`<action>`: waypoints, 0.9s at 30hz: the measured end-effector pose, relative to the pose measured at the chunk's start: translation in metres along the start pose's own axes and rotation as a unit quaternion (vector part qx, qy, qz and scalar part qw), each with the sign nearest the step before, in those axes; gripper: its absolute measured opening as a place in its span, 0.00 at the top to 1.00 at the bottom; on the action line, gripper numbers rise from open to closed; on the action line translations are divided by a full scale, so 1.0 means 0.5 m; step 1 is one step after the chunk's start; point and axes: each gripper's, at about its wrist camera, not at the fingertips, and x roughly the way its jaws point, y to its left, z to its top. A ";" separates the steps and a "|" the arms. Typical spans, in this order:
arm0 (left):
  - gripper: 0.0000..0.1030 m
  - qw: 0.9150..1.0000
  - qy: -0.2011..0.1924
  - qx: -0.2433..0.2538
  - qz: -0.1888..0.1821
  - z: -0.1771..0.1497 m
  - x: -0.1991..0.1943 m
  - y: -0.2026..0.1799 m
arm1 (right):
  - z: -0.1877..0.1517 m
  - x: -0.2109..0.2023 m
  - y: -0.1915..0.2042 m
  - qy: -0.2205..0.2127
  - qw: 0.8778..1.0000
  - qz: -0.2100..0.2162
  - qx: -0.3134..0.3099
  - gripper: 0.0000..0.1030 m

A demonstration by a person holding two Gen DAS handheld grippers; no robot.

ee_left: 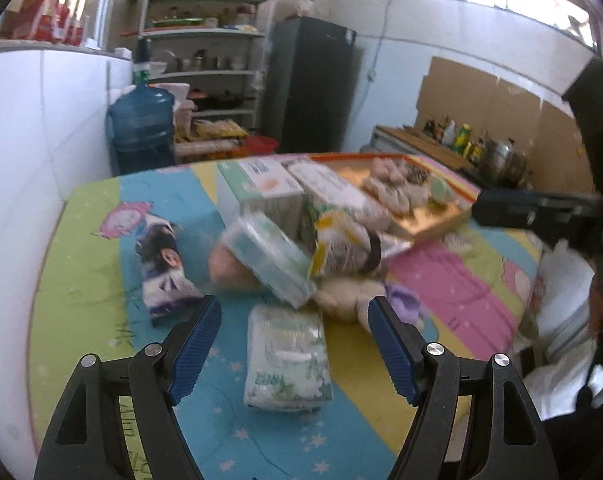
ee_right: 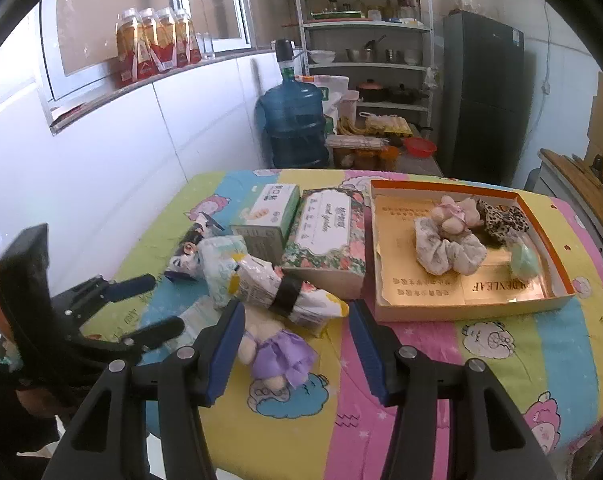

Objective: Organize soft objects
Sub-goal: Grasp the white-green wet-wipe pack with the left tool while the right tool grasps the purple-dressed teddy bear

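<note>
Both claws stood wide and empty: left claw (ee_left: 293, 344) over a tissue pack (ee_left: 287, 362), right claw (ee_right: 295, 344) over a plush doll (ee_right: 275, 354) (purple dress).

Leopard-print scrunchie (ee_right: 501, 216), purple-dressed plush (ee_right: 277, 354)

Glossy plastic tissue pack (ee_left: 287, 360), cloth tablecloth (ee_right: 421, 400)
</note>
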 end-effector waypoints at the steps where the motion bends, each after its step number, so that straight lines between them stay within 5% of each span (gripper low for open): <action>1: 0.25 1.000 0.004 0.002 -0.002 -0.007 0.012 0.000 | -0.001 -0.001 -0.001 0.001 1.000 -0.001 0.000 0.48; 21: 0.25 0.997 0.070 0.001 0.024 -0.051 0.107 0.011 | -0.019 0.020 -0.009 0.029 0.999 0.007 -0.012 0.47; 24: 0.45 0.998 0.065 -0.009 0.018 -0.055 0.103 0.018 | -0.019 0.034 -0.006 0.037 0.999 0.018 -0.013 0.48; 27: 0.50 0.998 0.063 -0.015 0.015 -0.058 0.098 0.020 | -0.022 0.048 -0.005 0.044 0.998 0.033 -0.012 0.48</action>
